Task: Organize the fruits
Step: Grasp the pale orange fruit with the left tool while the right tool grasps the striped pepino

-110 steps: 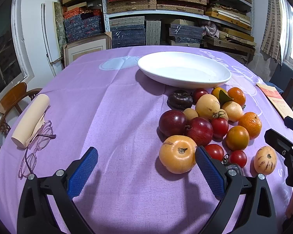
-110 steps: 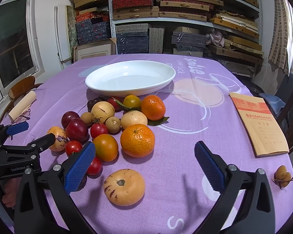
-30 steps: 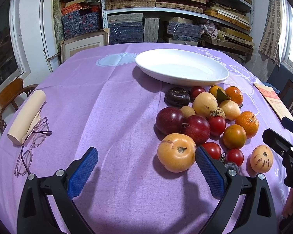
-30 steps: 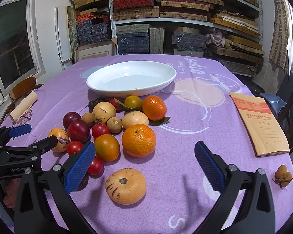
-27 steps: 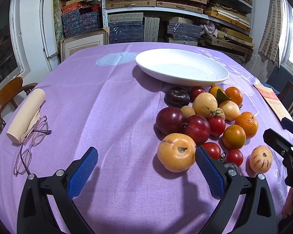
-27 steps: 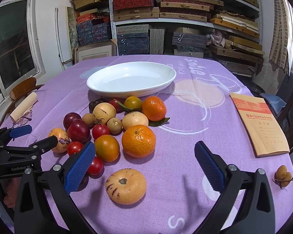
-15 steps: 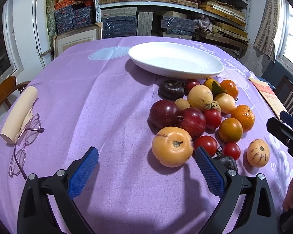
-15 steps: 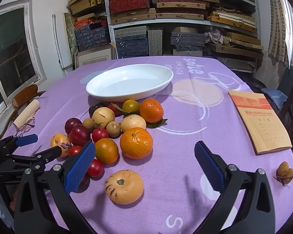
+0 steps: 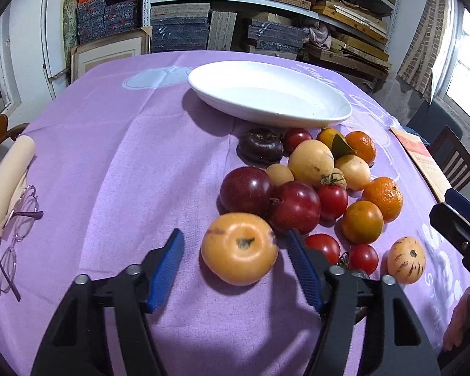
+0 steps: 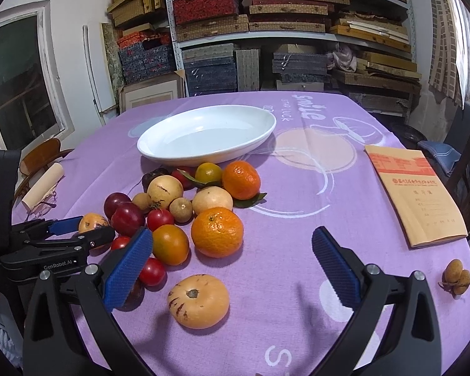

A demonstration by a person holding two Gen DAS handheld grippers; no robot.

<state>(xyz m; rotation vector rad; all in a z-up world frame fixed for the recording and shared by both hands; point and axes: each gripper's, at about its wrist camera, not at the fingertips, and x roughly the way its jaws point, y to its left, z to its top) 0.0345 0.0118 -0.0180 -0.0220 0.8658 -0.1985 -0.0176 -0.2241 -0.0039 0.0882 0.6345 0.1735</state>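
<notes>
A pile of fruit lies on the purple tablecloth in front of an empty white plate (image 9: 266, 100), which also shows in the right wrist view (image 10: 203, 138). My left gripper (image 9: 236, 263) is open, its blue pads on either side of a large orange-yellow fruit (image 9: 239, 247) without touching it. Behind that fruit lie two dark red plums (image 9: 293, 206), tomatoes and oranges. My right gripper (image 10: 232, 266) is open and empty, above a striped yellow fruit (image 10: 199, 300) and close to a big orange (image 10: 217, 231). The left gripper (image 10: 78, 228) shows at the left of the right wrist view.
A rolled paper (image 9: 9, 178) and glasses (image 9: 14, 241) lie at the left table edge. A tan booklet (image 10: 413, 194) and small brown fruits (image 10: 457, 277) lie at the right. Chairs stand at both sides; shelves of boxes stand behind the table.
My left gripper has moved forward and its jaws have narrowed around the orange-yellow fruit. My right gripper has lifted and pulled back slightly, staying wide open.
</notes>
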